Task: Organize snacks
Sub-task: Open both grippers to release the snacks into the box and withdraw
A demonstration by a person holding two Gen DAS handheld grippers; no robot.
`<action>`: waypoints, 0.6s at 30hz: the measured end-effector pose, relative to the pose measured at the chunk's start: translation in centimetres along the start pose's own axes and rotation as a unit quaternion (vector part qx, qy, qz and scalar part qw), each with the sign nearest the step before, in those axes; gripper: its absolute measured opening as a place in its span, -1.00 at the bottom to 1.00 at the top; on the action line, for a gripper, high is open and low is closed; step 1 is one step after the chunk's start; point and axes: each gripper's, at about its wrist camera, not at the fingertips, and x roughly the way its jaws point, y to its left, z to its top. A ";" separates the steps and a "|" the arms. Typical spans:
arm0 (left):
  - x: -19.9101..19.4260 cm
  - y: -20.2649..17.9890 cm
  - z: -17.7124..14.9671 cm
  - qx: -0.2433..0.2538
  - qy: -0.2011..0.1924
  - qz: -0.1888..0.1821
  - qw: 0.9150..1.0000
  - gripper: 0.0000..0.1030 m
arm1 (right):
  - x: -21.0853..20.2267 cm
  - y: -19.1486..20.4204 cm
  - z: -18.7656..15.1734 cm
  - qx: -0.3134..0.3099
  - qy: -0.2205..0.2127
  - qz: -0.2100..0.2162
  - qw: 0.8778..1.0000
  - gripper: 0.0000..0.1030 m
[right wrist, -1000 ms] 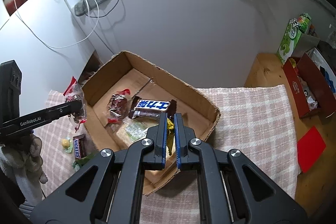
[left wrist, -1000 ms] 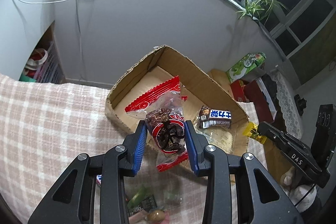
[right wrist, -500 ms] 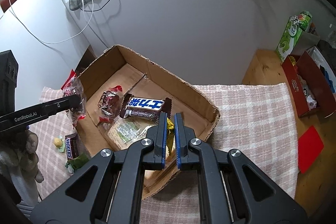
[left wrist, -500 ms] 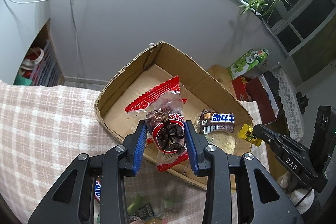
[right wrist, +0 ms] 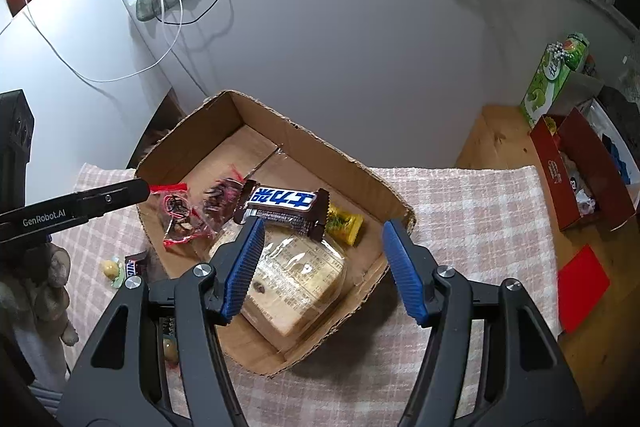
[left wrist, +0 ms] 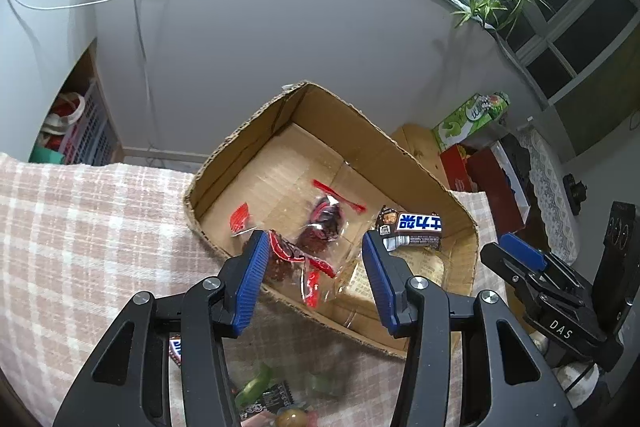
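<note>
Both tools have just been opening, left tool and right tool spread with nothing pinched; remaining snacks lie on the tabletop beneath the left tool, outside the box, nearer the left hand

snack packets in box, on cloth
</note>
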 end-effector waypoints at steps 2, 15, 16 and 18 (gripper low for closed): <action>-0.3 0.3 -0.1 -0.003 -0.002 0.000 1.000 -0.08 | -0.1 0.3 -0.1 -0.002 0.000 0.003 1.000 0.25; -3.2 2.4 -1.2 -0.016 -0.017 -0.005 1.000 -0.08 | -2.1 2.8 -1.9 -0.027 -0.008 0.031 0.999 0.25; -3.5 2.7 -1.4 -0.017 -0.018 -0.006 1.000 -0.08 | -2.3 3.0 -2.2 -0.029 -0.008 0.035 0.999 0.25; -4.0 3.2 -2.0 -0.020 -0.018 -0.005 1.000 -0.08 | -2.6 3.6 -2.7 -0.035 -0.006 0.042 0.998 0.25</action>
